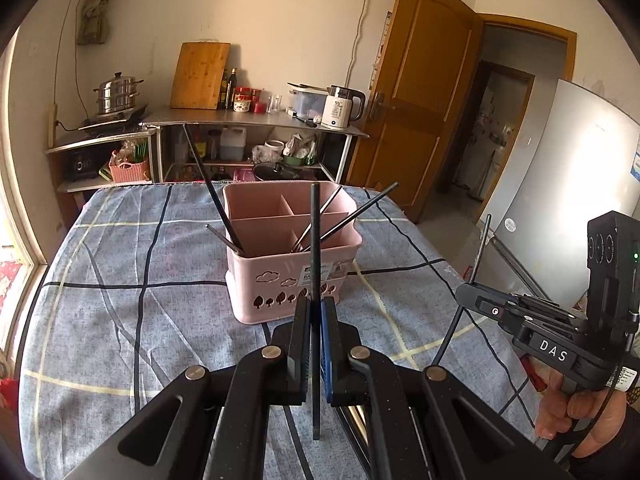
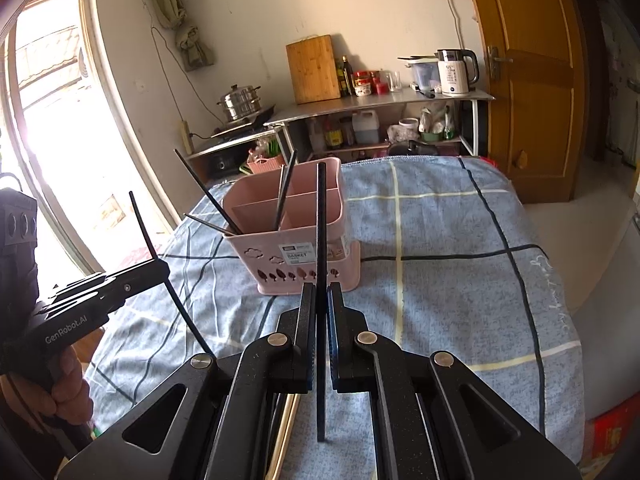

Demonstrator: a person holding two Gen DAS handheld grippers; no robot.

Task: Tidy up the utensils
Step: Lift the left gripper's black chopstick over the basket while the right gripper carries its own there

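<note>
1. Both grippers are loaded. The left gripper [image 1: 315, 308] is pinched tight on a dark chopstick [image 1: 315, 240], which stands nearly upright between the pads. The right gripper [image 2: 319, 294] clamps a second dark chopstick [image 2: 321, 220] the same way.
2. Each stick is gripped partway along its length, with a long section above the pads and a shorter tail below. Judgement: this keeps the stick vertical so one end can be lowered into a slot.
3. The target, a pink utensil basket [image 1: 280, 268], stands on the table [image 1: 120, 280] under a blue checked cloth, directly ahead of both grippers and apart from them.
4. The basket is divided into compartments. Several dark chopsticks [image 1: 360, 208] already lean in it, some to the left rim and some to the right, so part of the sorting appears done.
5. In the left view the right gripper [image 1: 516, 312] sits off to the side of the basket, its stick tilted.
6. Judgement: both sticks are in transit. Next, each needs lifting over the rim and releasing into the chopstick compartment without knocking the leaning ones.
</note>
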